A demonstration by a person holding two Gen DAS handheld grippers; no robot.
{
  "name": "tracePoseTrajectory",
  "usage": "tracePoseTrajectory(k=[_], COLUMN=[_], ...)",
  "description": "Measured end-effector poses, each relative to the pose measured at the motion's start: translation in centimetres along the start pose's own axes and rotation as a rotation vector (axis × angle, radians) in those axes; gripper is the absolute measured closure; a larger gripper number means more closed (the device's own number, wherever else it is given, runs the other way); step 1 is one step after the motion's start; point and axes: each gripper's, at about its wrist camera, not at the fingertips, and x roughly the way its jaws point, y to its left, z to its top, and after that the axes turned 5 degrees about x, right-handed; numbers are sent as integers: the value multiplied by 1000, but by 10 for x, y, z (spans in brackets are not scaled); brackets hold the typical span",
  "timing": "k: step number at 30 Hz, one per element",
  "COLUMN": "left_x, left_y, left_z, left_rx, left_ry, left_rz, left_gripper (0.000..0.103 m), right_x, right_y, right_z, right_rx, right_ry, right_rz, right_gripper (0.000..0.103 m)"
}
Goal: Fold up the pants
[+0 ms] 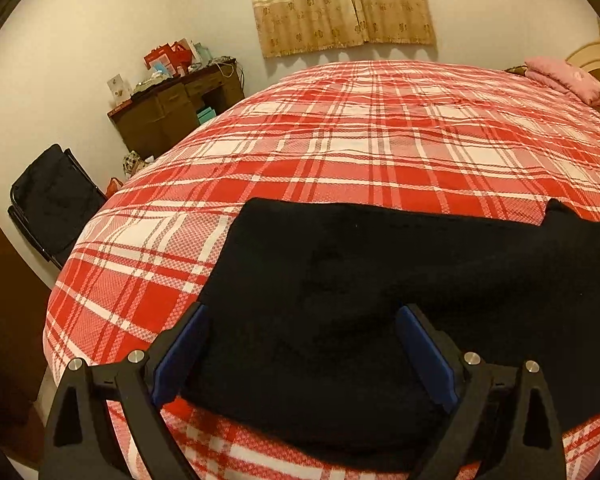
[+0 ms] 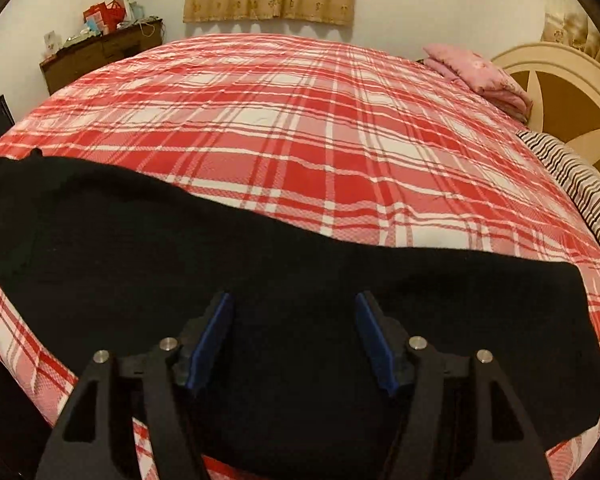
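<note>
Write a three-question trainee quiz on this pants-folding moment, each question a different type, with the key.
1. True or false: the left gripper is shut on the black pants.
2. Multiple choice: what lies at the far corner of the plaid bed, next to the headboard? A) a folded pink blanket B) a blue towel C) a laptop
3. Fill in: in the right wrist view, the right gripper hangs over the pants with its jaws ____.

Key: 1 false, both fingers stand wide apart over the cloth. 2 A, the pink blanket. 3 open.
</note>
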Motion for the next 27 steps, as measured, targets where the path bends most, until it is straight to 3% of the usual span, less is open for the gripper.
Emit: tracePoseTrajectory(k=[10,15,19,27], left_x=[-54,-85,-88,-65], left_y=[-11,-31,-67,-100], left_z=[11,22,25,11], left_rx=[56,41,67,40], left_ry=[-66,-150,-159,-103], left_rz=[48,-32,-123,-185], left_gripper=[7,7,7,7], right_x=[-7,-30,-54,-83], right_y=[-1,-14,-44,-147], right_z=[-5,-3,5,5], right_rx=[-9,48,144,408], right_ry=[-16,-80,-156,-197], right_rz=[17,43,33,-39], right_gripper=[36,36,36,38])
